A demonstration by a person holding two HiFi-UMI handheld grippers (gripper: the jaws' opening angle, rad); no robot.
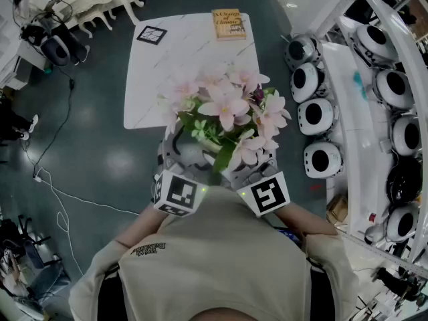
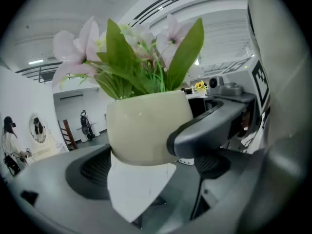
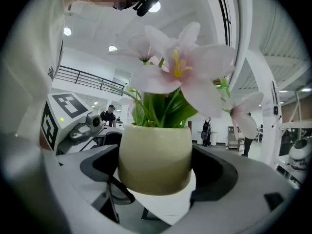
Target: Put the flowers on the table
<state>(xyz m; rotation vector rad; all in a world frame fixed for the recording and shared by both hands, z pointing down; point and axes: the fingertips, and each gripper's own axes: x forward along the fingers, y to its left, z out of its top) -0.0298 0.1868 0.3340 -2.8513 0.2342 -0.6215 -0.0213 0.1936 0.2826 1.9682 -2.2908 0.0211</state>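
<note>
The person's beige shirt (image 1: 221, 259) is nearest. At 12 o'clock from it, the left gripper (image 2: 146, 150) and right gripper (image 3: 156, 169) both clench one rounded cream pot (image 3: 155, 155), held aloft. It carries pale pink flowers (image 1: 227, 109) with broad green leaves. At 12 o'clock beyond stands the white table (image 1: 174, 65), with a book (image 1: 229, 24) at its 1 o'clock corner.

flower pot (image 3: 155, 157): cream, smooth, faintly glossy, ceramic-looking | petals (image 1: 224, 109): pink, matt, cloth-like | table (image 1: 167, 79): white marble-patterned top, smooth | book (image 1: 229, 24): paper cover, matt | floor (image 1: 100, 152): dark, glossy
</note>
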